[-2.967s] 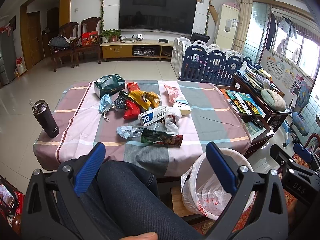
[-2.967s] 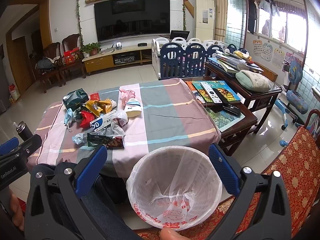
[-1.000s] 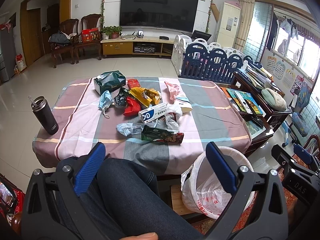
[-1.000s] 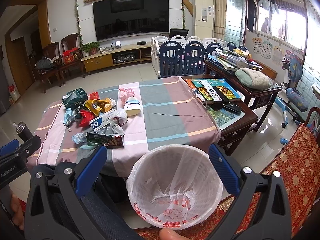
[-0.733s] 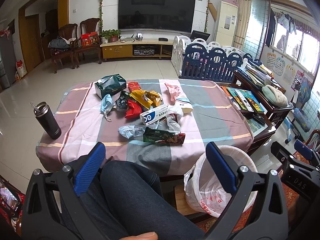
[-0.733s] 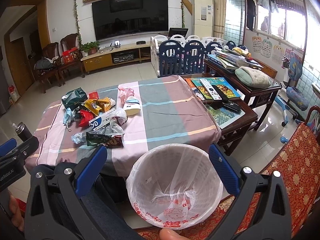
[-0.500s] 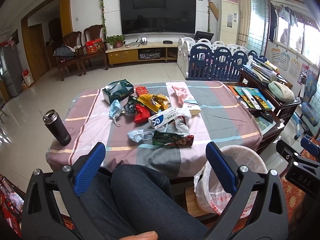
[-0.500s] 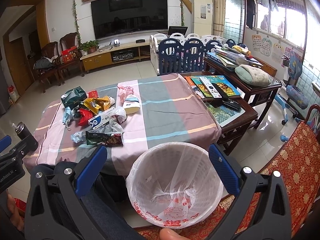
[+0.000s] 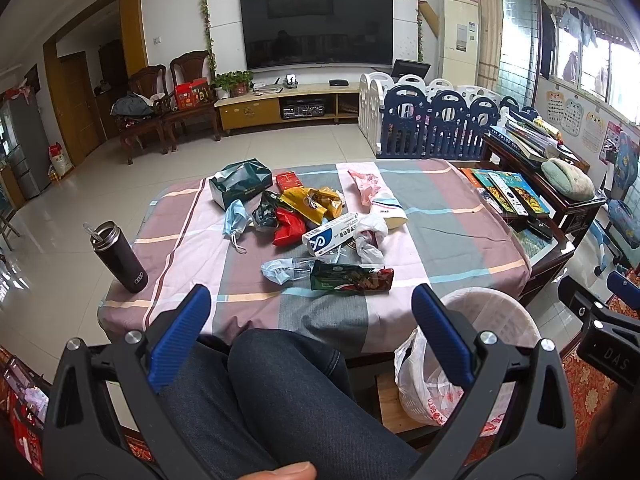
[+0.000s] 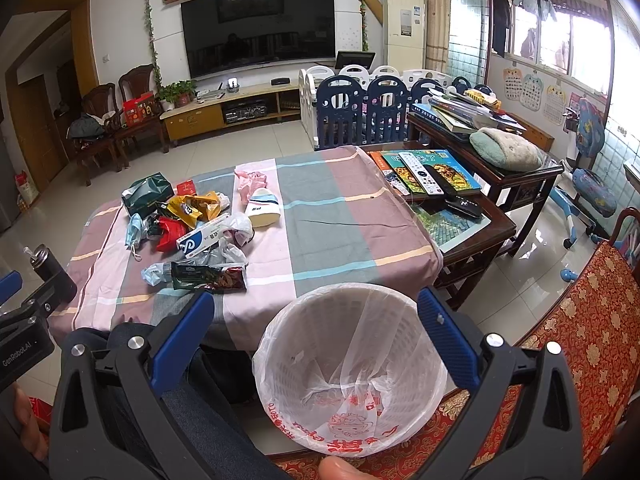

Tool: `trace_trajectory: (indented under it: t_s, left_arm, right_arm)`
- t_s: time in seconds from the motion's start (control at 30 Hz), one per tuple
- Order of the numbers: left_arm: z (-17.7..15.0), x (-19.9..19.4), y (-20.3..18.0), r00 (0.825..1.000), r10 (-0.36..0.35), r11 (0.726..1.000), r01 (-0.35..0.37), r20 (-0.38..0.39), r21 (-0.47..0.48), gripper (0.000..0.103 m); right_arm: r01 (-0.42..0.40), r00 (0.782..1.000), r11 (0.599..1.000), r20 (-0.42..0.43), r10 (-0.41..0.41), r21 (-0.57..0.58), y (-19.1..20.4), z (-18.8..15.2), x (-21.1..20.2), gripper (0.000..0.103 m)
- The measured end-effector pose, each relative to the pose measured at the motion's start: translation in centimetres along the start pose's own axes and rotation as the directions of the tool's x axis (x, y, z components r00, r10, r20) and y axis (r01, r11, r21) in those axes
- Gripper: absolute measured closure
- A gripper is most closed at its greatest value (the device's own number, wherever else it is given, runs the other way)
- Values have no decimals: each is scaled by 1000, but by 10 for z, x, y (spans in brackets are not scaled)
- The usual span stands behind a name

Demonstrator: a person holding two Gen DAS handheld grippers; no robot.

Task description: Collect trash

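1. Left gripper (image 9: pixel 310 320): jaws spread wide, nothing between them. It hangs low over the seated person's knee (image 9: pixel 280 360), short of the surface (image 9: pixel 460 240), probably because no piece has been picked out yet.
2. Right gripper (image 10: pixel 316 328): jaws equally wide apart and holding nothing. It points down at the bin (image 10: pixel 352 376), which puts it close to the drop point.
3. Bin: white basket lined with a thin plastic bag, on the floor just beside the near edge of the surface, at the person's right. No trash shows inside. It looks placed for a short carry from the heap.
4. Trash heap (image 9: pixel 308 224): gathered on the left half of the striped cloth. It includes a green snack wrapper (image 9: pixel 352 278) nearest the person, a white and blue box (image 9: pixel 330 234), a blue face mask (image 9: pixel 236 220), red and yellow wrappers, crumpled clear plastic and a dark green packet (image 9: pixel 240 186). All of it is still to collect.
5. Dark flask (image 9: pixel 118 256): upright near the left edge, well apart from the heap, so likely not trash.
6. Books and remotes (image 10: pixel 428 172): on a side table to the right, not part of the job.
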State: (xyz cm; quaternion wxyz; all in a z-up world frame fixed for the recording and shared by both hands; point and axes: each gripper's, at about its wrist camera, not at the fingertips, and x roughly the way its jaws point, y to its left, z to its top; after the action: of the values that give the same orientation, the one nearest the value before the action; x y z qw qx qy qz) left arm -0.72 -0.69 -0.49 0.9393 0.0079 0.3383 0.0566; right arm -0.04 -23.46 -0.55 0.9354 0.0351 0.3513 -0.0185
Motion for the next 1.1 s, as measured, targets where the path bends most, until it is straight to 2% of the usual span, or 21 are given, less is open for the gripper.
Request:
trace_trajectory:
  t_s: [0.87,1.1]
  left_arm:
    - [-5,0,-7,1000,-21,1000,21,-16,-4,3]
    - [-2,13,3,999,-21,999,20,-42,-26,3]
  right_arm:
    - [1,1000,1000,1,-1,0,0,0,0,3]
    - [3,1000,1000,-10,-3,2,2,-4,6,3]
